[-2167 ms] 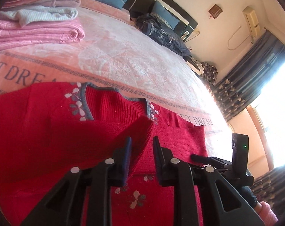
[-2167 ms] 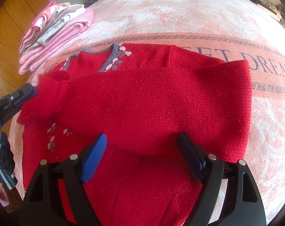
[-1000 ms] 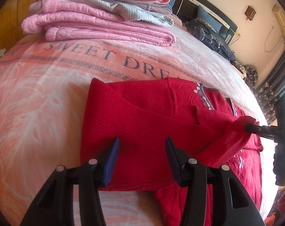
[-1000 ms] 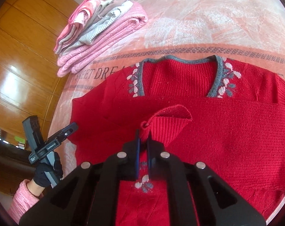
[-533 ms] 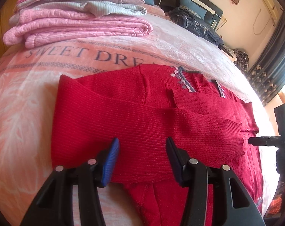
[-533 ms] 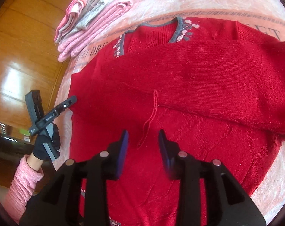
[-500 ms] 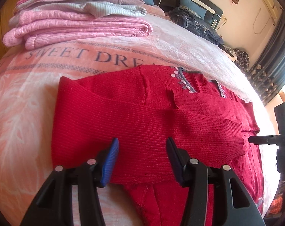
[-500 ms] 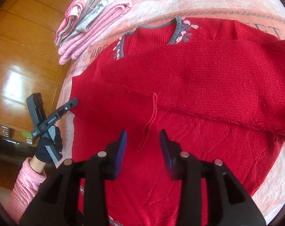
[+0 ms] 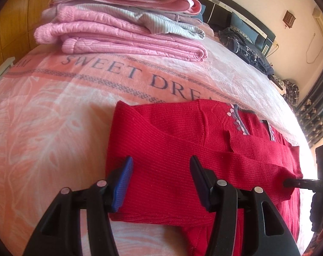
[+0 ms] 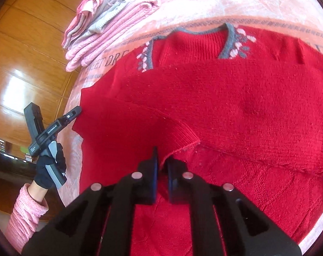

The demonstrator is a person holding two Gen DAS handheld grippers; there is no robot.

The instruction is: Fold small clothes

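Sleeves crossed over its chest, a red sweater point(image 10: 236, 111) lies flat on a pink "SWEET DREAMS" blanket point(image 9: 54, 111) spread over a bed, midway through being folded. The right gripper point(image 10: 161, 166) has its fingers drawn narrow on the ribbed cuff point(image 10: 182, 136) of one sleeve, the knit edge pinched just ahead of the fingertips and lifted slightly off the body of the garment. The left gripper point(image 9: 161, 177) hangs over the opposite shoulder with its fingers spread wide and nothing between them, the folded sleeve lying directly beneath the gap; from the right wrist view it is seen off the sweater's far edge, held by a gloved hand point(image 10: 50, 166) in a pink cuff.

A stack of folded pink and grey laundry point(image 9: 123, 21) sits well beyond both sets of fingertips, at the blanket's far side.

The step in hand appears to be the sleeve fold: tidying the second sleeve across the front. The next move likely calls for the right fingers to lay the cuff flat and let go, then for both grippers to take the hem or the side edges, so the body can be doubled toward the grey-trimmed collar point(image 10: 227, 42) without dragging the crossed sleeves out of line.
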